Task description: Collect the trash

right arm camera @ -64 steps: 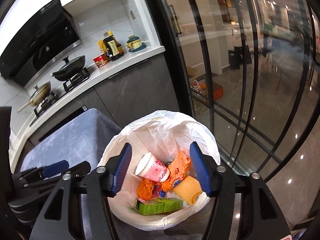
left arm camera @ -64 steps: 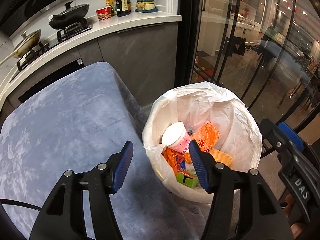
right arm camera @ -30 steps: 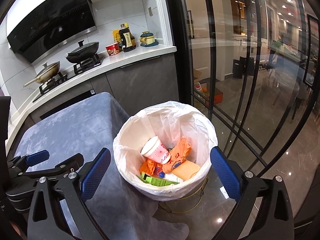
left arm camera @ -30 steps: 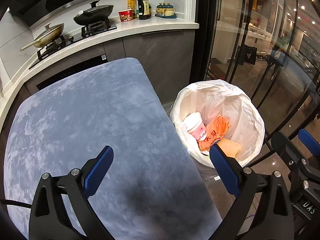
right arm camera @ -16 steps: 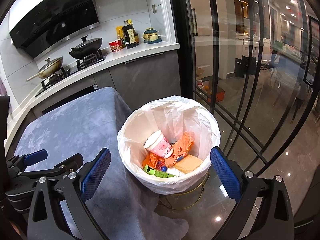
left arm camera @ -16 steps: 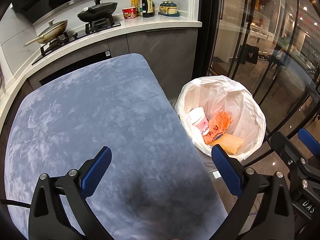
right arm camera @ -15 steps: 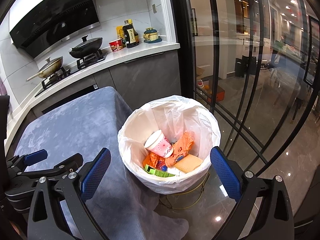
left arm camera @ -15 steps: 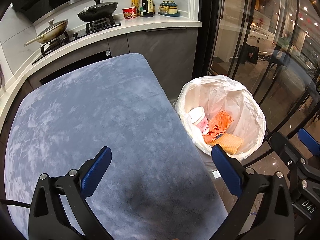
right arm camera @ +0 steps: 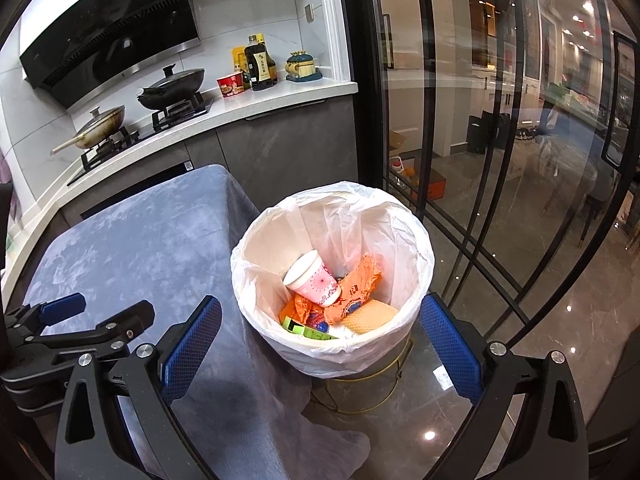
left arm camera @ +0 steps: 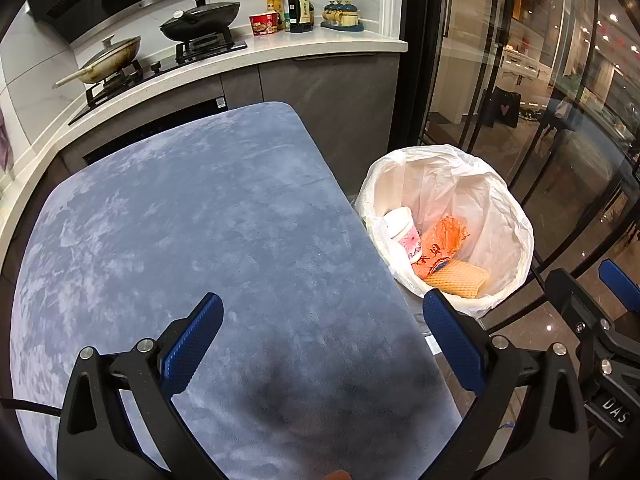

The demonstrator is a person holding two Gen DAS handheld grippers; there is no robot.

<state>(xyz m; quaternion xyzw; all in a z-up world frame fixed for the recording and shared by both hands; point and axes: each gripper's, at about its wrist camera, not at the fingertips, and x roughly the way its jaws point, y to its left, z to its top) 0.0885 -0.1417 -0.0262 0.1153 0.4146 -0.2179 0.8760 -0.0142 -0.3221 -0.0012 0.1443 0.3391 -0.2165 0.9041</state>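
Note:
A bin lined with a white bag (left arm camera: 496, 200) (right arm camera: 400, 224) stands on the floor by the table's right edge. It holds a pink paper cup (left arm camera: 404, 232) (right arm camera: 314, 278), orange wrappers (left arm camera: 440, 244) (right arm camera: 356, 284), a yellow sponge (left arm camera: 456, 278) (right arm camera: 370, 314) and a green carton (right arm camera: 302, 330). My left gripper (left arm camera: 324, 340) is open and empty above the blue-grey tablecloth (left arm camera: 180, 220). My right gripper (right arm camera: 320, 344) is open and empty, above and in front of the bin. Each gripper shows at the edge of the other's view.
A kitchen counter (left arm camera: 280, 48) runs behind the table with two pans on a hob (left arm camera: 192, 24), a red cup and bottles (left arm camera: 300, 4). Black-framed glass doors (right arm camera: 500, 160) stand right of the bin. The tablecloth's corner hangs to the glossy floor (right arm camera: 320, 432).
Both grippers have pulled back and up from the bin and their jaws have opened wide. In the last half second the views have barely shifted.

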